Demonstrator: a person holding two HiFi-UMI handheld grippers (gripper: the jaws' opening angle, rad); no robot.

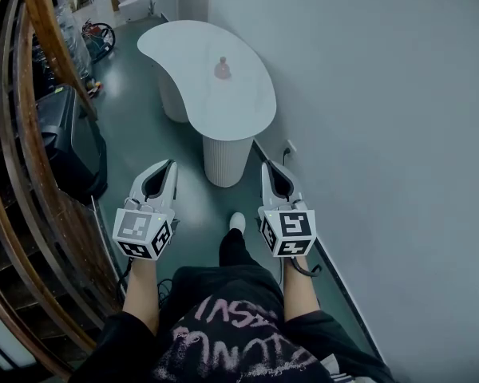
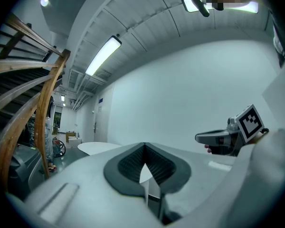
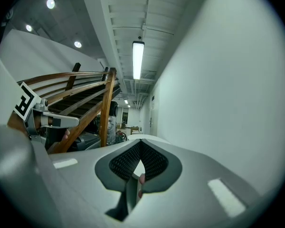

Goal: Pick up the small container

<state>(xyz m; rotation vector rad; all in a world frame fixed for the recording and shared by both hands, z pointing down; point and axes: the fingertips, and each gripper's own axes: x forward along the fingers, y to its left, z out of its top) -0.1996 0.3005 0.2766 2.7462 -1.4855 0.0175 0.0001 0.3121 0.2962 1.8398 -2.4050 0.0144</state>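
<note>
Left gripper [image 1: 168, 166] riding clenched and empty, small container [image 1: 222, 69] sitting well ahead, mid-table [image 1: 223, 114] and clear of every edge, right gripper [image 1: 269, 167] likewise clenched on nothing, both probably idling low because no reach has begun

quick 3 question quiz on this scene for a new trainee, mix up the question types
1. Fill in: the small pink container stands on the white ____.
2. Pick one. The left gripper and right gripper are: A) both shut and empty; B) both wide open; C) both clamped on one box.
3. True or false: the left gripper is holding the container.

Key: 1 table; 2 A; 3 false, the container is well ahead of both grippers.
</note>
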